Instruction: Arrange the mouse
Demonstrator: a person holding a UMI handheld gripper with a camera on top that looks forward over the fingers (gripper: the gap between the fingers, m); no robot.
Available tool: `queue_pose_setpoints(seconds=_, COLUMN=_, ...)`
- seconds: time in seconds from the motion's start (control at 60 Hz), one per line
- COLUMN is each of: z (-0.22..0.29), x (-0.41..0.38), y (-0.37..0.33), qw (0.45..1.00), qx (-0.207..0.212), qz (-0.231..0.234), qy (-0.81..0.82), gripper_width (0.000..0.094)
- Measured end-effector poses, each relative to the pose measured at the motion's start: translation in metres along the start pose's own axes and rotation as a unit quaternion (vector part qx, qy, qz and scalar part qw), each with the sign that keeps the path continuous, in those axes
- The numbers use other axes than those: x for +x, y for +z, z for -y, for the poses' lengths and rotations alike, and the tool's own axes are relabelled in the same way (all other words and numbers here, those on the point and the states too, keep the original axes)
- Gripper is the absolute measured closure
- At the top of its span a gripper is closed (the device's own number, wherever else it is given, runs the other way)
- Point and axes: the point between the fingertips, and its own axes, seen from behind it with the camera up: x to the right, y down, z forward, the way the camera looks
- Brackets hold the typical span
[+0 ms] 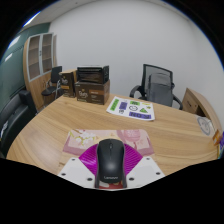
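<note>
My hand-held gripper (pixel 110 176) grips a black mouse (pixel 110 161), both magenta pads (pixel 91 160) pressing its sides. Just ahead of my fingers, a pink mat (pixel 85 141) lies on the wooden surface (pixel 60 120). Farther across the surface lies a white sheet with coloured shapes (pixel 131 107), and cardboard boxes (pixel 92 90) stand near the far edge. Two office chairs (pixel 155 88) stand beyond.

No text, label or number can be read on anything here.
</note>
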Motion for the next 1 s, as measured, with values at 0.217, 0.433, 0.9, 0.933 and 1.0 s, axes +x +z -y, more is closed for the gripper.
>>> queue_pose_setpoints(seconds=0.217, z=-0.025, x=0.007, y=0.009, qw=1.0, qx=-0.013, qz=-0.02, qy=0.004, gripper_width=0.056)
queue_pose_setpoints(seconds=0.433, z=-0.029, x=0.011, y=0.0, qw=0.999, qx=-0.018, qz=-0.027, qy=0.011, gripper_width=0.0069)
queue_pose_setpoints(seconds=0.9, z=-0.004, x=0.086, y=-0.252, qw=0.995, qx=0.019, qz=-0.074, qy=0.057, gripper_width=0.0069)
queue_pose_setpoints(seconds=0.933, z=-0.011, x=0.093, y=-0.273, qw=0.994, qx=0.017, qz=-0.084, qy=0.061, gripper_width=0.0065)
queue_pose_setpoints(seconds=1.0, z=-0.026, x=0.104, y=-0.313, qw=0.992, qx=0.017, qz=-0.1, qy=0.069, gripper_width=0.0064)
